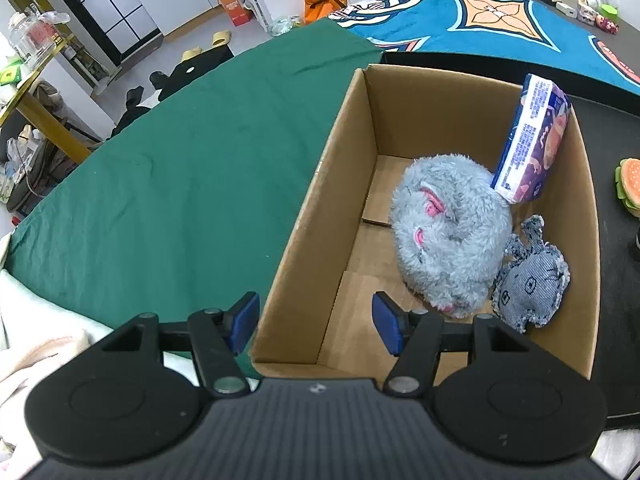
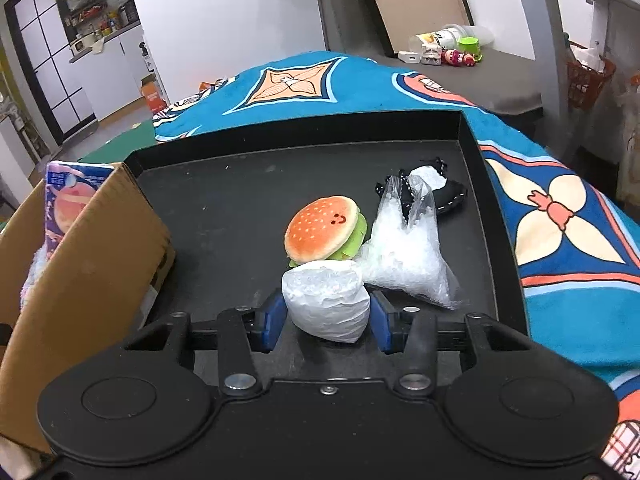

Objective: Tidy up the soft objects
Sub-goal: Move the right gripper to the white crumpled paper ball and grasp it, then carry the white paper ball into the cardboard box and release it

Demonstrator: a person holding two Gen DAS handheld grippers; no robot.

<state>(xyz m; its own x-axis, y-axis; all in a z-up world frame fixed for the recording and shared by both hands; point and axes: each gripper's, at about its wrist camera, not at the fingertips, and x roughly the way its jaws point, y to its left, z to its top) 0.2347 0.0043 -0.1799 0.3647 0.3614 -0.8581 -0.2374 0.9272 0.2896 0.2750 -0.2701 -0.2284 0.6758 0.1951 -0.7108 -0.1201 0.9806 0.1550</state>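
A cardboard box (image 1: 320, 208) holds a grey fluffy plush (image 1: 452, 232), a small denim plush (image 1: 528, 284) and a tissue pack (image 1: 528, 140) leaning on its right wall. My left gripper (image 1: 316, 324) is open and empty over the box's near left corner. In the right wrist view a black tray (image 2: 224, 208) holds a burger plush (image 2: 324, 228), a clear plastic bag (image 2: 404, 248), a black and white item (image 2: 436, 188) and a white soft bag (image 2: 326, 300). My right gripper (image 2: 328, 320) has its jaws around the white bag, pads at its sides.
The box (image 2: 88, 264) stands at the tray's left. A blue patterned blanket (image 2: 560, 220) lies right of and behind the tray. A green cloth (image 1: 180, 160) covers the surface left of the box. Small toys (image 2: 452, 54) sit on a far table.
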